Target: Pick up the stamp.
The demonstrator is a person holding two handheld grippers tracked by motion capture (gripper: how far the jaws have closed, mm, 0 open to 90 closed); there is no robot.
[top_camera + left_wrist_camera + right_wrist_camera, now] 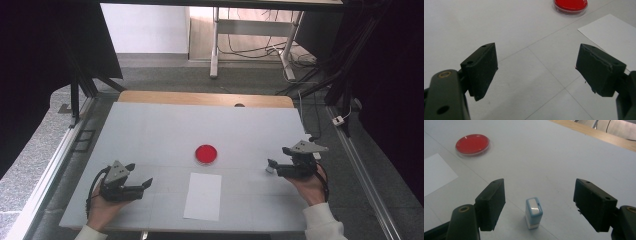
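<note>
Right gripper [539,202] wide open, holding nothing; stamp [533,213] sits on the table between its jaws, touching neither. Stamp stands upright, long axis vertical, white-and-blue top face up, white base on the mat [150,130]. In the right gripper view the top's longer side runs away from the camera, roughly along the gripper's line. In the high view stamp [270,167] is at the right side of the mat, just off the right gripper [276,166] tips, which point left toward table centre.

Left gripper [536,67] also wide open, empty, bare mat between the jaws. High view: left gripper [148,183] near the front-left of the mat, pointing right toward the paper [203,196].

Paper lies flat near the front edge, centre, long axis front to back. Beyond it, just past its far edge and apart from it, a round clear dish [206,154] with red fill inside, flat on the mat. Dish is well apart from the stamp and both grippers.

Wooden table edge [205,98] shows past the mat's far side.
</note>
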